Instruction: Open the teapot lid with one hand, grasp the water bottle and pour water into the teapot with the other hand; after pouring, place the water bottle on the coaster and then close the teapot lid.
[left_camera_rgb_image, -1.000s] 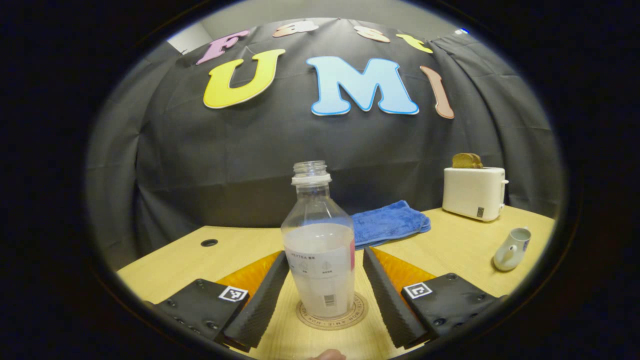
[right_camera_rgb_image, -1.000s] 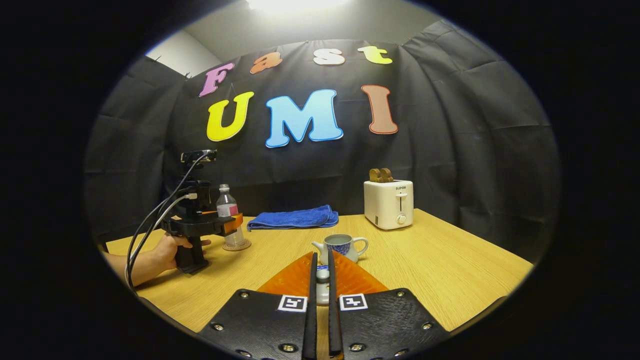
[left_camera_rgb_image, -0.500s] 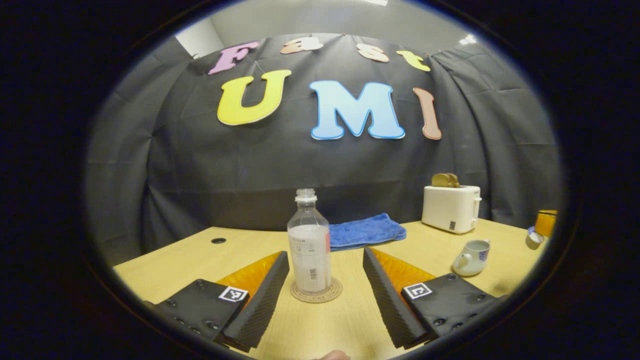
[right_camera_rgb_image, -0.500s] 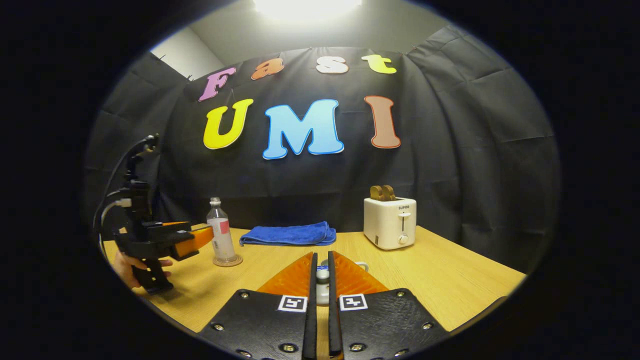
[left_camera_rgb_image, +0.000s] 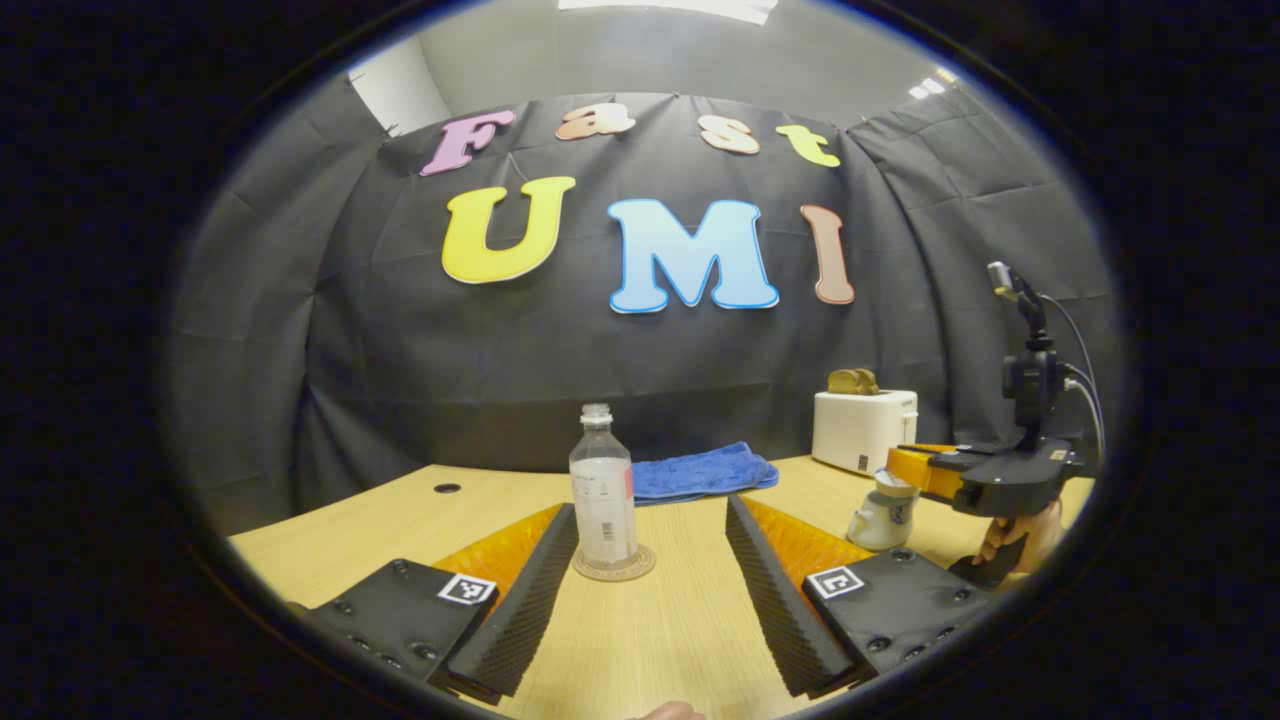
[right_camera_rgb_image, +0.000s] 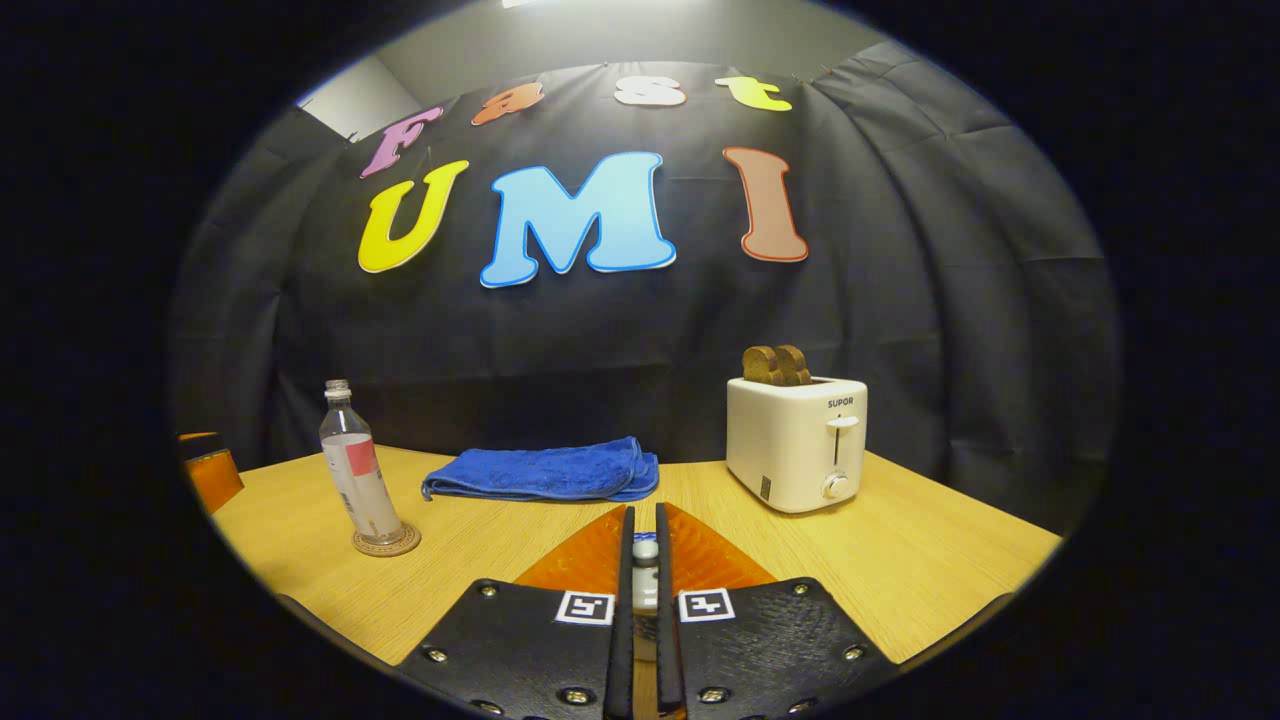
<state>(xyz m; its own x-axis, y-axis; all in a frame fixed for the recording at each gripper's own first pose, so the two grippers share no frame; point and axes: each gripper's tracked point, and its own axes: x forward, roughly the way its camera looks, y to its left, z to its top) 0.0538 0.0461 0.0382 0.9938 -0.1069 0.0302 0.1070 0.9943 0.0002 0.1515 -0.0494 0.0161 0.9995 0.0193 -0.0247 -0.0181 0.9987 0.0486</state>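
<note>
1. Left gripper view: the left hand-held gripper (left_camera_rgb_image: 645, 580) hangs low over the desk (left_camera_rgb_image: 340, 530) with its fingers spread wide and nothing between them. The water bottle (left_camera_rgb_image: 603, 490) stands beyond the fingertips on its round coaster (left_camera_rgb_image: 614, 566). I judge the bottle step done.

2. The bottle's long axis is vertical, its uncapped neck pointing straight up. It is roughly half full of water, so it should sit steady there.

3. To the right, the white teapot (left_camera_rgb_image: 882, 515) rests on the desk with its spout toward the bottle. The right hand-held gripper (left_camera_rgb_image: 905, 462), held by a hand (left_camera_rgb_image: 1020, 535), sits right over the pot's mouth, presumably bringing the lid back. Whether the lid is seated is hard to tell at this size.

4. A blue towel (left_camera_rgb_image: 700, 470) and a white toaster (left_camera_rgb_image: 862, 430) holding toast lie behind, apart from the action.

5. Right gripper view: this gripper's fingers are pressed nearly together, pinching the small pale knob of the teapot lid (right_camera_rgb_image: 645, 550). The pot itself is hidden beneath them.

6. The bottle stands upright at far left on its coaster, well apart from this gripper.
</note>
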